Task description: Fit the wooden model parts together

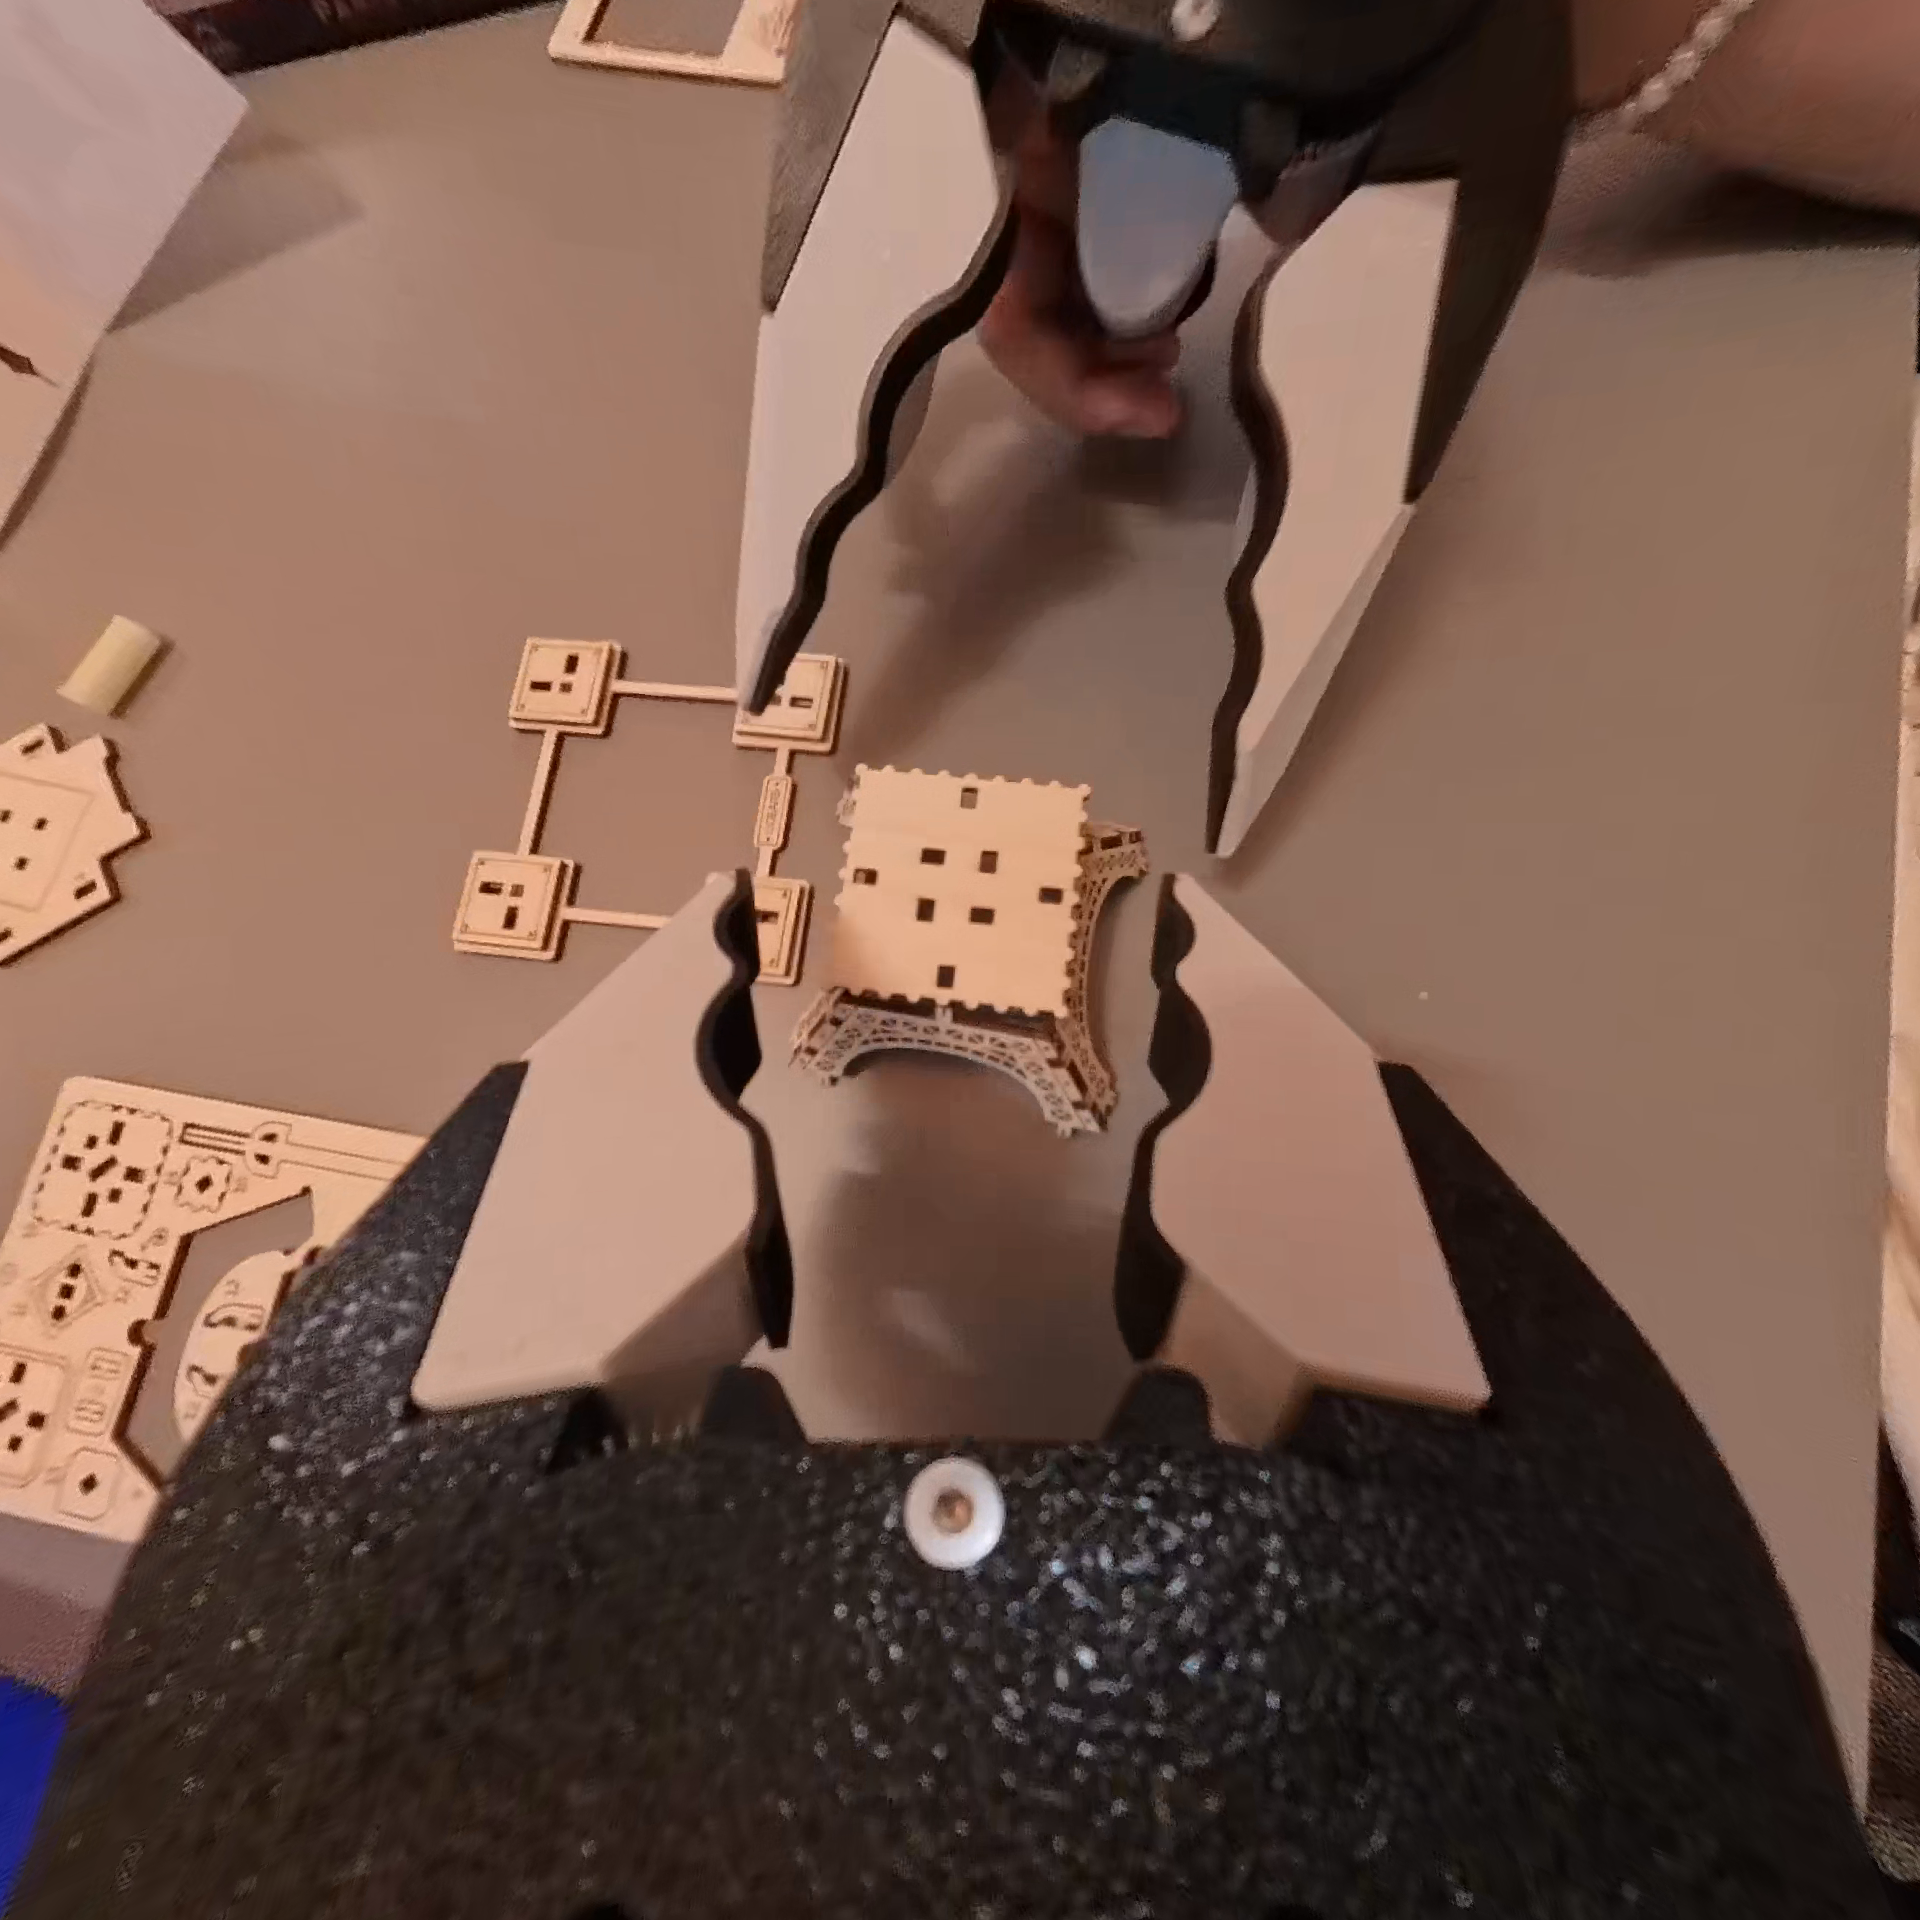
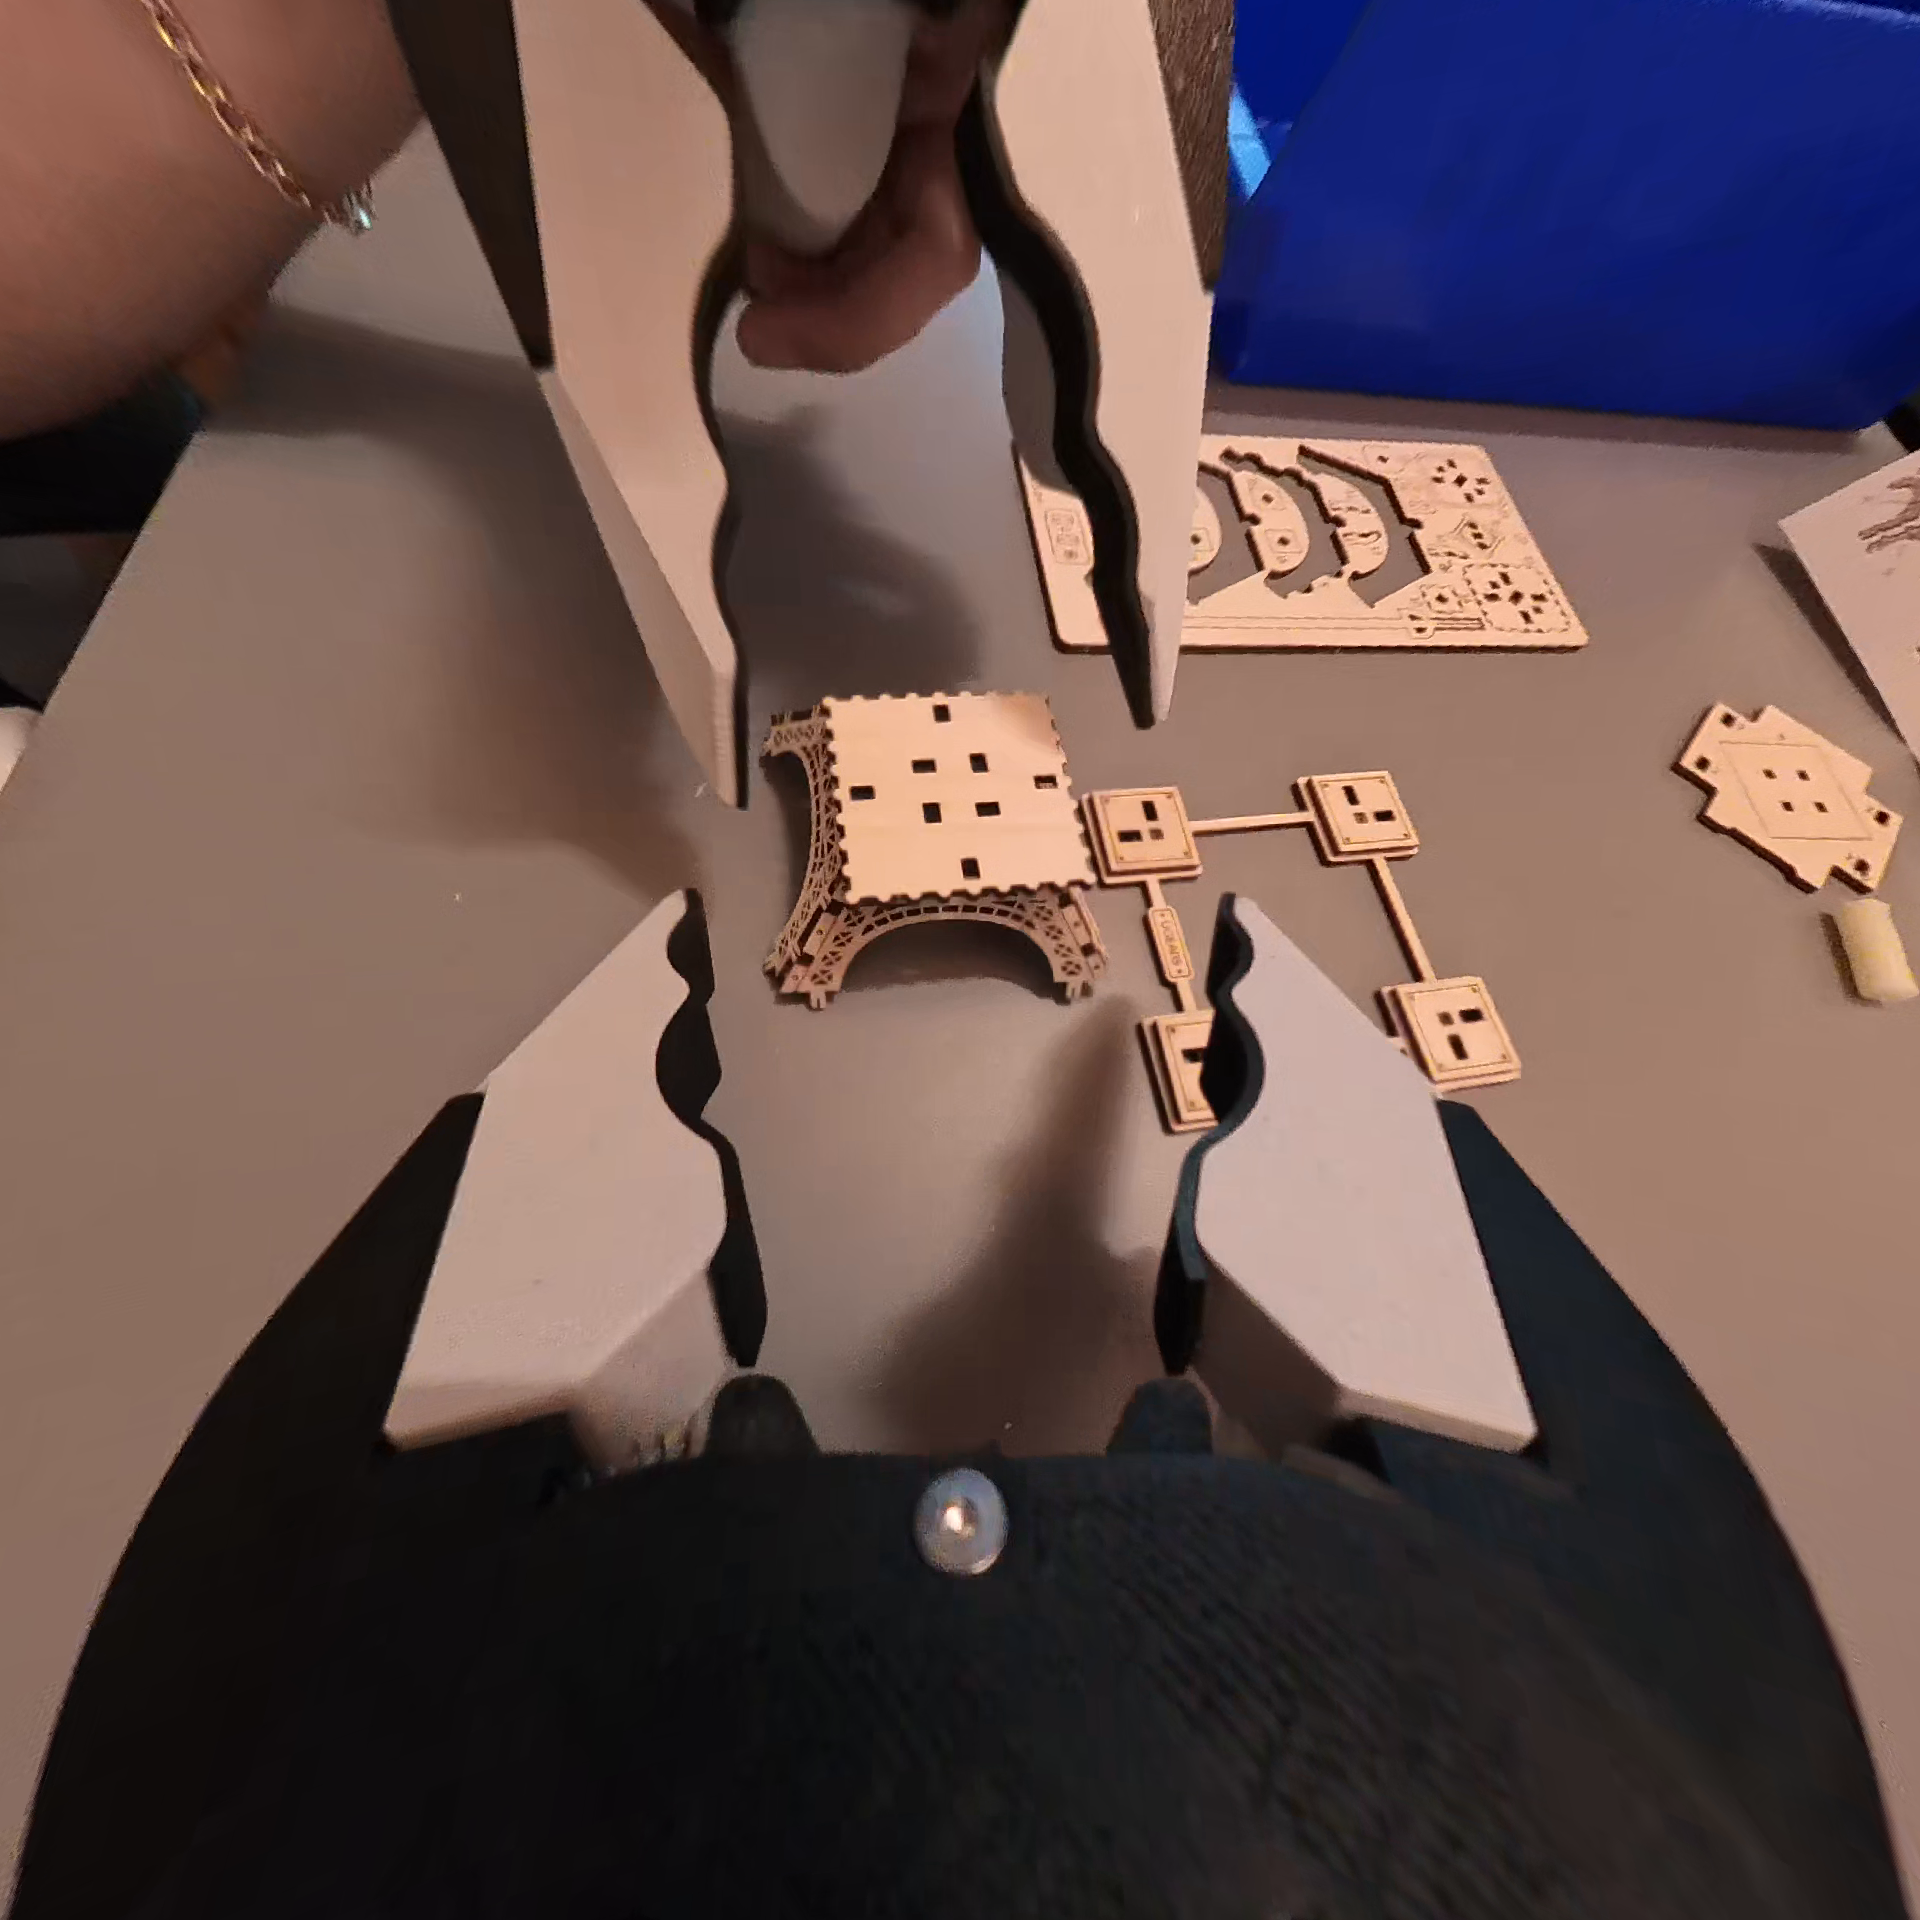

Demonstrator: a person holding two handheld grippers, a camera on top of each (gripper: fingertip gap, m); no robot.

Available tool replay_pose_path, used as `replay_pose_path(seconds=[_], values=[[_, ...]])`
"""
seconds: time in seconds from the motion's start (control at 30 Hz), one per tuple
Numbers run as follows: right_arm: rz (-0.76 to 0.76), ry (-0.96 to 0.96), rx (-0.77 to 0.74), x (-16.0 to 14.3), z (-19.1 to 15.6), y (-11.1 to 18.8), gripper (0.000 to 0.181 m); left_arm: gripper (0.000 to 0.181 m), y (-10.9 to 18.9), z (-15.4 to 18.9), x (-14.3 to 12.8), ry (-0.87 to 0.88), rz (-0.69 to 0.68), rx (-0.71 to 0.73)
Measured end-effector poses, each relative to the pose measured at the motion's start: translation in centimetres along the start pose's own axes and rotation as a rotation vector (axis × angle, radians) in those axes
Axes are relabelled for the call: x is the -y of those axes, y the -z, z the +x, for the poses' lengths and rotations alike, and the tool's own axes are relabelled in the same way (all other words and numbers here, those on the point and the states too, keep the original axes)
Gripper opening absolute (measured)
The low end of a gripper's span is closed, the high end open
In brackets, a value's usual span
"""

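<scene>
1. Wooden tower base (image 1: 961, 935) sits on grey table (image 1: 364, 468), touching four-pad frame (image 1: 644, 800).
2. Left gripper (image 1: 951, 894) spread wide, empty, near base.
3. Right gripper (image 2: 961, 914) also wide, empty, facing it.

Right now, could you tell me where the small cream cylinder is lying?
The cream cylinder lies on the grey table at the right edge of the right wrist view, just below the notched wooden plate and right of the four-square frame.

Surface: a flat, matte grey bench (image 2: 312, 727) fills both views.
Behind: a blue bin (image 2: 1558, 208) stands at the bench's far edge.
Light: dim, warm, soft shadows.
</scene>
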State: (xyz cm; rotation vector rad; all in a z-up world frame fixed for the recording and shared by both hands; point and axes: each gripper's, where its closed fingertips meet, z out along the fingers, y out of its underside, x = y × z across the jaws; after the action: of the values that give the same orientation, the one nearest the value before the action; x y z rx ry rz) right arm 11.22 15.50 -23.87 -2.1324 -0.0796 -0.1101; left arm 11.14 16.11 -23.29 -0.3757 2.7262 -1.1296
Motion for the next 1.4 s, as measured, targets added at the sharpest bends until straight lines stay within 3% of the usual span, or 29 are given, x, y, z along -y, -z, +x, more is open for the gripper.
replay_pose_path(seconds=[0.13, 0.33, 0.67, 0.9, 1.4], values=[[-0.015, 0.008, -0.024, -0.7, 0.2, 0.1, 0.093, 0.071, -0.7, -0.3, -0.5, 0.017, -0.017, -0.010], [-0.048, 0.009, -0.018, -1.2, 0.0, -0.1, 0.092, 0.047, -0.7, -0.3, -0.7, 0.005, -0.003, -0.020], [-0.064, 0.005, -0.017, -1.4, 0.1, -0.3, 0.086, 0.046, 0.8, -0.8, -1.2, -0.010, 0.036, -0.016], [-0.108, 0.024, -0.019, -2.0, -0.1, -0.7, 0.080, 0.046, 0.8, -0.3, -0.1, -0.041, 0.099, -0.038], [-0.117, 0.005, 0.003, -2.3, -0.2, -0.5, 0.073, 0.048, -0.4, -0.3, -1.3, -0.098, 0.015, -0.018]])
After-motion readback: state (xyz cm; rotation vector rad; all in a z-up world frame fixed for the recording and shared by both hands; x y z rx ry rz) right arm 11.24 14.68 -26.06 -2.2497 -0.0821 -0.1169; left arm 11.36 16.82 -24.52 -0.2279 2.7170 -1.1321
